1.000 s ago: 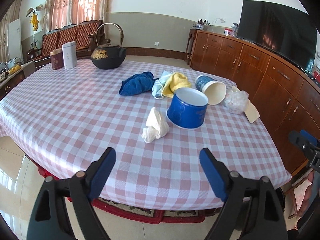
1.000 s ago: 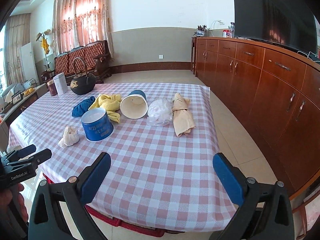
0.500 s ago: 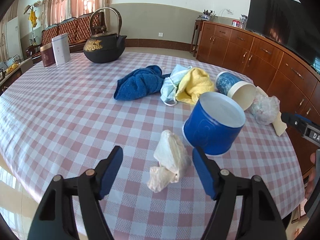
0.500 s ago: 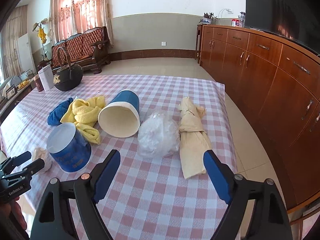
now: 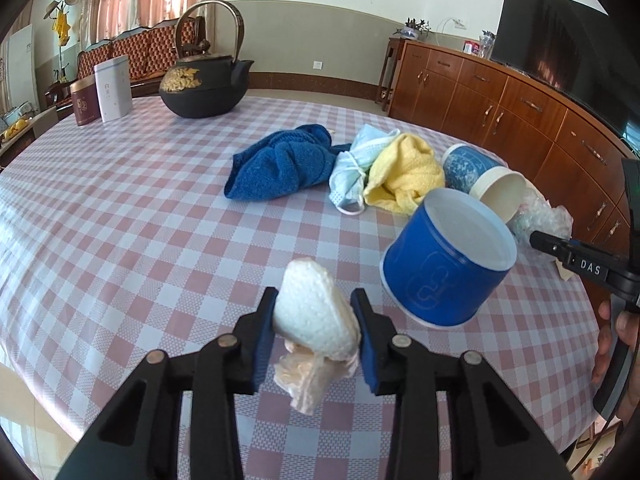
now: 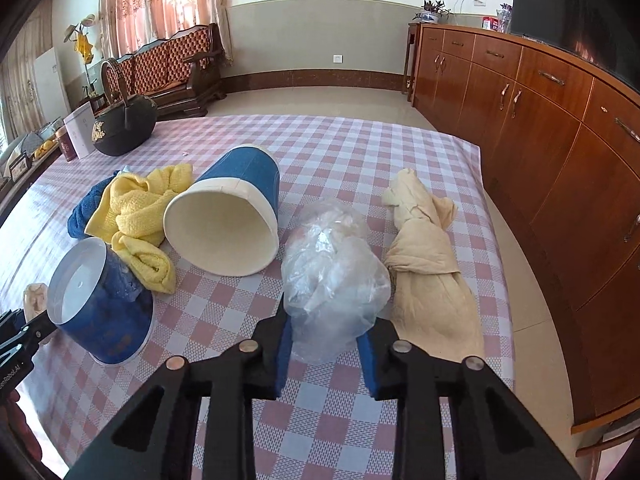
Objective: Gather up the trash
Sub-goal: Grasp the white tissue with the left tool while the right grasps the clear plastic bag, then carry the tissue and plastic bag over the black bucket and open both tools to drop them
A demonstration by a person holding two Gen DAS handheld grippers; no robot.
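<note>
My left gripper point(image 5: 316, 336) is shut on a crumpled white tissue point(image 5: 316, 320), just above the checked tablecloth. My right gripper point(image 6: 326, 350) is shut on a crumpled clear plastic bag point(image 6: 334, 276) resting on the table. An upside-down blue paper cup point(image 5: 446, 264) stands right of the tissue; it also shows in the right wrist view point(image 6: 100, 300). A second blue cup point(image 6: 228, 224) lies on its side with its white opening toward me. A disposable face mask point(image 5: 356, 172) lies among the cloths.
A blue towel point(image 5: 280, 164), a yellow towel point(image 5: 404, 172) and a beige cloth point(image 6: 428, 268) lie on the table. A black iron teapot point(image 5: 204, 84) and two tins point(image 5: 102, 94) stand at the far side. A wooden sideboard point(image 6: 540, 128) runs along the right.
Both grippers moved forward over the table and closed: the left on the tissue, the right on the plastic bag. Earlier both were open and farther back.
</note>
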